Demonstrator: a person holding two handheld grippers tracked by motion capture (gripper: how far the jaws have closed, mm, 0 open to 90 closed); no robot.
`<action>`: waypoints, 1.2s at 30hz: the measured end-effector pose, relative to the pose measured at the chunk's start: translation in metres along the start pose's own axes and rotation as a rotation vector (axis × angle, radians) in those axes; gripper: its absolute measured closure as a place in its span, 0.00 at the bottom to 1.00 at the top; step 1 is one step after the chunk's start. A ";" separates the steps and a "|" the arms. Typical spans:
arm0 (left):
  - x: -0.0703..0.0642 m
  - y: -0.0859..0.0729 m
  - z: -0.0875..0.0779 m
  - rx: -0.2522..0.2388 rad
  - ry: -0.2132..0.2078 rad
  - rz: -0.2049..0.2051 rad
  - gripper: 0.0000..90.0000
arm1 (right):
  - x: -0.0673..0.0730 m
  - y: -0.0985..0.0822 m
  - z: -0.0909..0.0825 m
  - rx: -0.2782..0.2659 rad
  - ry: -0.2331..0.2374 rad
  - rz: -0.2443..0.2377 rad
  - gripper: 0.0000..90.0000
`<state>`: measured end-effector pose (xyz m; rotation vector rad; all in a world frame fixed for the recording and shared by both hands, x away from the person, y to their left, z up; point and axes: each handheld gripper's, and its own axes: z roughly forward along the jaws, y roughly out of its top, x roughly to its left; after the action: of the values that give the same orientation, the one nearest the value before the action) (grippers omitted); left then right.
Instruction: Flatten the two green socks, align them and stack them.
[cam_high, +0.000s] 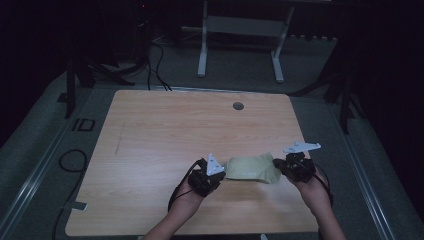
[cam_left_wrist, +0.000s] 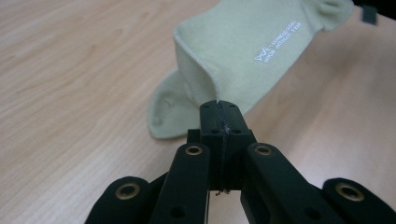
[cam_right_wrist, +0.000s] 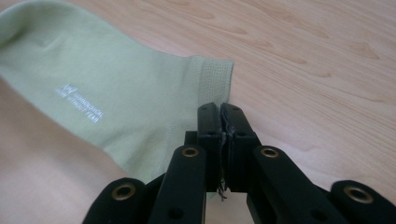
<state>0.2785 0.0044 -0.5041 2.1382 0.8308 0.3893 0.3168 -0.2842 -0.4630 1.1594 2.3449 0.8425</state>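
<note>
High view is looking forward and down on the whole table (cam_high: 150, 130) from afar. Each gripper view is looking closely along its own jaws; all three are sharing the pale green sock (cam_high: 251, 168) (cam_left_wrist: 243, 51) (cam_right_wrist: 107, 107).

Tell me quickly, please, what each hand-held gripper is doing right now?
Left hand-held gripper: closed on the sock.
Right hand-held gripper: closed on the same sock's other end.

Each hand carries a black gripper, the left gripper (cam_high: 220, 176) and the right gripper (cam_high: 281, 163), topped by a pale grey three-cornered plate and trailing a black cable, with brass-ringed rivets along the black linkage bars behind the blocky black fingers (cam_left_wrist: 209, 116).
</note>
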 end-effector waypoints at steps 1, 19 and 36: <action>0.000 0.000 0.003 -0.001 0.006 -0.006 1.00 | -0.004 0.002 0.004 0.008 -0.004 0.007 0.97; 0.013 -0.013 0.051 0.083 0.024 -0.041 1.00 | -0.019 -0.007 0.067 0.157 -0.017 0.045 0.97; 0.014 -0.018 0.056 0.095 0.024 -0.058 0.99 | -0.022 -0.014 0.078 0.168 -0.005 0.075 0.96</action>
<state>0.3097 -0.0098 -0.5534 2.1951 0.9399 0.3518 0.3666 -0.2815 -0.5287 1.3221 2.4193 0.6760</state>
